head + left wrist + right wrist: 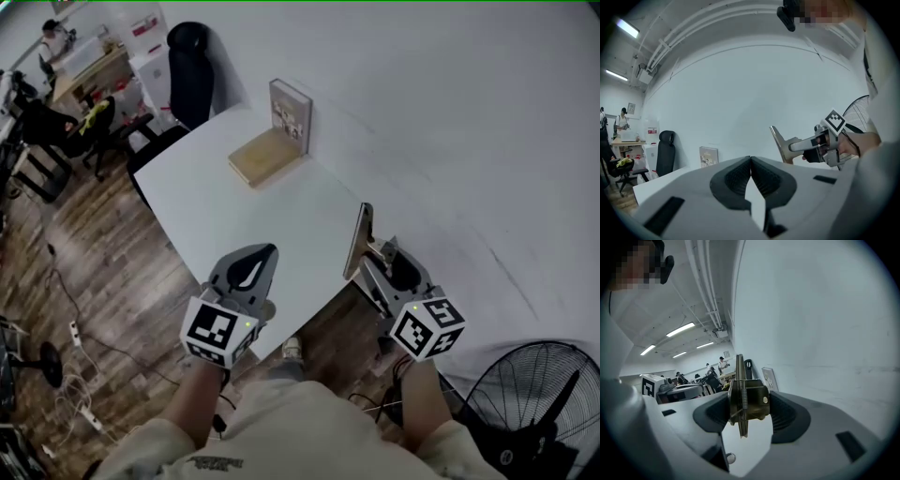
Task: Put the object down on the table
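Observation:
A thin brown clipboard (360, 239) stands on edge in the air over the white table's (281, 220) near right corner. My right gripper (387, 264) is shut on its metal clip (748, 402), which fills the gap between the pads. The board (739, 376) rises edge-on straight ahead. From the left gripper view, the clipboard (780, 143) and right gripper (820, 143) hang at the right. My left gripper (253, 268) hovers over the table's near edge, shut, pads (740, 177) together with nothing between them.
A flat wooden board (264, 156) lies at the table's far end, with a small picture frame (290, 110) upright behind it by the white wall. A black office chair (190, 75) stands beyond the table. A floor fan (534, 405) sits at lower right; cables lie on the wood floor at left.

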A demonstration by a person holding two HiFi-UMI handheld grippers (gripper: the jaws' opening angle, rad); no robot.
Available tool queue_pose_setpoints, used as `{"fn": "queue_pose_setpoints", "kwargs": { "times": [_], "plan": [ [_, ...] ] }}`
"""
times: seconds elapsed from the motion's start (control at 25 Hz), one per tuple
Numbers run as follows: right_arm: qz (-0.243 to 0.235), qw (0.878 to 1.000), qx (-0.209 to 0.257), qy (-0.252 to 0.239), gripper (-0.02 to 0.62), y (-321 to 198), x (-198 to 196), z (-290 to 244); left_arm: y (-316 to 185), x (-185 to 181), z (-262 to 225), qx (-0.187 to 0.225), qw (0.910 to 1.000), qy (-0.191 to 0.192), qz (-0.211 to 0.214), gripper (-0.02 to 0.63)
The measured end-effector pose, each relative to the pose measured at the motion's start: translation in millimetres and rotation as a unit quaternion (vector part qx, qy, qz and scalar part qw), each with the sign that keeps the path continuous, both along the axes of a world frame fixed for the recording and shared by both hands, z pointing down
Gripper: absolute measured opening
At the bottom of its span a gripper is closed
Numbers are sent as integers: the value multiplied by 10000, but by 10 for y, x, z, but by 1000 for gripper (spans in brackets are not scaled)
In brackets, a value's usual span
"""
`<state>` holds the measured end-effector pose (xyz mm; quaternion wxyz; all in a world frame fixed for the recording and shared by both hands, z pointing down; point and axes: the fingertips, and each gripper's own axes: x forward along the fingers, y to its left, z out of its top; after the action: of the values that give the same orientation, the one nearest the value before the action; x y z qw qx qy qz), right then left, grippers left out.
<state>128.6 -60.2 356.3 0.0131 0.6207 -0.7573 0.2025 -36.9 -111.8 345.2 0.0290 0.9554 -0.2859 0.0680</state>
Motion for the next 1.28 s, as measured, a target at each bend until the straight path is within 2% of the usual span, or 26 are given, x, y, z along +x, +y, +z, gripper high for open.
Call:
{"fn": "queue_pose_setpoints", "kwargs": {
  "times": [0.4,0.6,0.76,0.96,1.16,1.28],
  "plan": [
    [-350,9930,-802,-799,250,-1440,-56,621,-1100,-15,638,-533,9982,-173,-218,21],
    [-433,9876,-1231,-872,250,-1909,-90,998,-1464,-89,963,-740,9955,-324,-488,21],
    [-547,9800,-1599,-1055,250,-2297,-35,1405,-1737,-8,1165,-797,9937,-378,-695,21],
    [-686,9715,-1976,-1114,250,-2685,88,1785,-1928,132,1408,-1067,9890,-470,-915,21],
    [-953,9611,-2340,-1112,250,-3027,145,2208,-2163,238,1733,-1427,9797,-519,-1306,21],
    [-1130,9548,-2532,-1074,250,-3196,143,2414,-2305,334,1826,-1496,9760,-570,-1474,21]
  ]
}}
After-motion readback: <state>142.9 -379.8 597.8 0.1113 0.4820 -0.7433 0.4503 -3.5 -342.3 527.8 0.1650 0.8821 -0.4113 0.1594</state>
